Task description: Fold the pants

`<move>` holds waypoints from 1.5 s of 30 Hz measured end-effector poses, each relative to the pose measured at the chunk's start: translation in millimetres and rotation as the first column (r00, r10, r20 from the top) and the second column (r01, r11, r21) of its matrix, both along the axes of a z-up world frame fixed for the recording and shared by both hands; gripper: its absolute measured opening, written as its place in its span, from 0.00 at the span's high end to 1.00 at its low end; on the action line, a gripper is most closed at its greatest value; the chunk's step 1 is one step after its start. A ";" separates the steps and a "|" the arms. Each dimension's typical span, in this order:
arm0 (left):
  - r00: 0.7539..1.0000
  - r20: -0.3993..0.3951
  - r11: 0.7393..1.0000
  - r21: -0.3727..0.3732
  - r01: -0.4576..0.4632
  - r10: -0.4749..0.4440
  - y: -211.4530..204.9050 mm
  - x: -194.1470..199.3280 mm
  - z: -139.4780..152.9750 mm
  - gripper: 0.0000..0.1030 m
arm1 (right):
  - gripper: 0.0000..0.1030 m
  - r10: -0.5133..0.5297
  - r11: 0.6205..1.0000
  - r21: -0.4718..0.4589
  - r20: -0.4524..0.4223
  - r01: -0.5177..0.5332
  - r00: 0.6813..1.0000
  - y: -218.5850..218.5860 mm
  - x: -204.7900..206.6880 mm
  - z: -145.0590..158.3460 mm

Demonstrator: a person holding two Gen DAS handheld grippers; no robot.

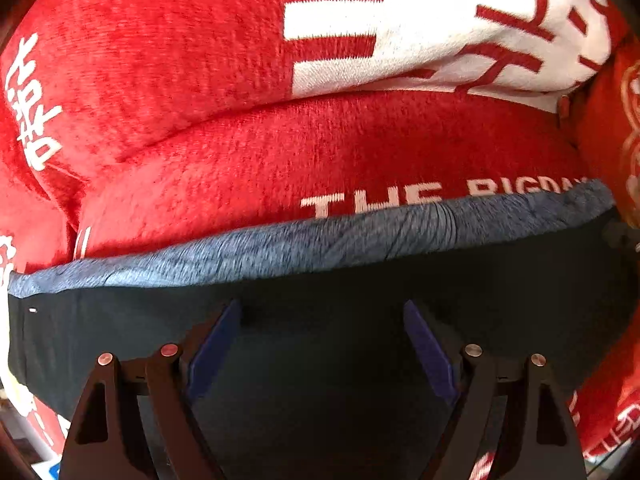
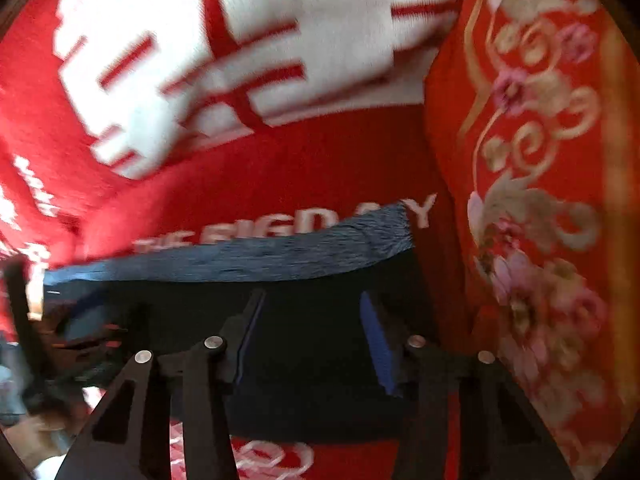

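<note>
The dark pants [image 1: 320, 360] lie folded on a red plush blanket [image 1: 180, 100], with a blue-grey waistband [image 1: 320, 240] along their far edge. My left gripper [image 1: 322, 312] is open just above the dark cloth, its blue pads [image 1: 214, 344] wide apart. In the right wrist view the same pants [image 2: 312, 380] and waistband [image 2: 248, 256] show. My right gripper [image 2: 312, 304] is open over the pants near their right end, blue pads [image 2: 378, 344] apart. Neither gripper holds cloth.
The red blanket carries large white characters [image 1: 400, 20] and the words "THE BIG DAY" [image 1: 380, 196]. A red embroidered cloth with gold and pink flowers [image 2: 540, 200] lies to the right. The left gripper's body [image 2: 24, 320] shows blurred at the left edge of the right wrist view.
</note>
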State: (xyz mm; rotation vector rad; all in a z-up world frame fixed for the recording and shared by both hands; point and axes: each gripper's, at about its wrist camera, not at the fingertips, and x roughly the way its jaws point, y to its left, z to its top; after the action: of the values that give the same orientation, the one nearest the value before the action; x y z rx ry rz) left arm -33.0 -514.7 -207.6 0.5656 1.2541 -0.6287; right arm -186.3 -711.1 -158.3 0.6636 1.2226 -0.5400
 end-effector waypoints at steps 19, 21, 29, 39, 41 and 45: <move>0.986 0.035 0.986 0.036 -0.165 0.164 121.8 49.4 42.0 0.09 | 0.54 -0.141 0.985 0.126 0.158 0.122 0.977 19.3 -24.3 15.4; 0.980 0.045 0.978 0.057 -0.199 0.196 154.6 59.5 45.8 0.09 | 0.47 -0.161 0.973 0.199 0.204 0.120 0.966 40.6 -27.9 16.5; 0.966 0.111 0.960 0.129 -0.247 0.234 257.3 100.1 48.0 0.09 | 0.29 -0.156 0.872 0.490 0.317 -0.021 0.936 171.4 15.7 3.8; 0.963 0.115 0.948 0.180 -0.263 0.245 360.6 180.9 -16.1 0.09 | 0.36 -0.128 0.772 0.626 0.317 -0.107 0.940 328.5 109.0 -42.8; 0.961 0.088 0.956 0.115 -0.270 0.261 372.0 182.7 -22.1 0.04 | 0.38 -0.137 0.766 0.636 0.296 -0.088 0.945 340.5 117.9 -55.7; 0.972 0.097 0.971 0.092 -0.223 0.214 372.6 175.8 -24.5 0.02 | 0.38 -0.185 0.774 0.631 0.299 -0.049 0.936 347.7 119.8 -61.1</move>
State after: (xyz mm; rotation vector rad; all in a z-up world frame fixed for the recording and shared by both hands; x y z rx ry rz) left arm 142.9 -142.1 -232.1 0.5248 1.2514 -0.3533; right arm -66.5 -363.4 -219.4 1.3268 1.0323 -0.0357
